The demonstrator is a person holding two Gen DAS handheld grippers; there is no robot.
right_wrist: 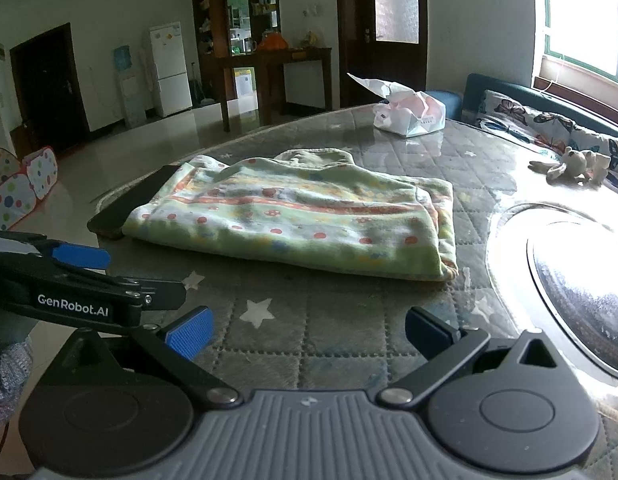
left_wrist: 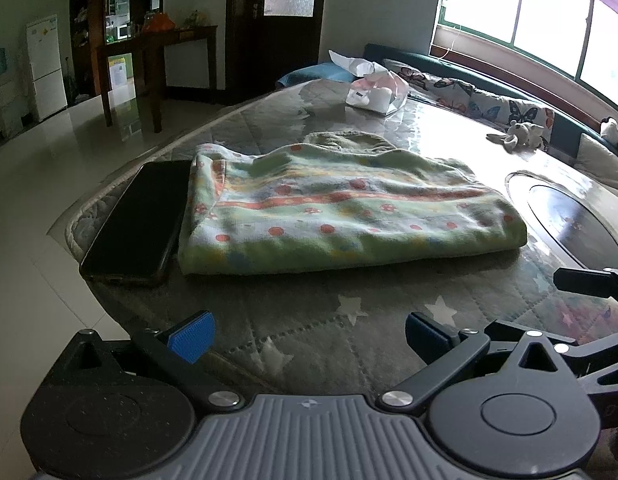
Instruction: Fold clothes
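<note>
A folded green garment [left_wrist: 341, 212] with orange dots and stripes lies flat on the quilted star-pattern table cover [left_wrist: 309, 320]; the right wrist view shows the same garment [right_wrist: 301, 216] in the middle. My left gripper [left_wrist: 309, 338] is open, with nothing between its blue pads, and hovers a short way in front of the garment's near edge. My right gripper [right_wrist: 309, 334] is also open and holds nothing, short of the garment. The left gripper's body [right_wrist: 81, 292] appears at the left of the right wrist view.
A black phone [left_wrist: 137, 224] lies against the garment's left edge, near the table's rim. A white and pink bag [left_wrist: 377, 88] sits at the far side. Small plush toys [left_wrist: 517, 136] lie at the right. A glossy round inset [right_wrist: 581, 292] fills the right. A butterfly cushion [right_wrist: 549, 124] lines the window side.
</note>
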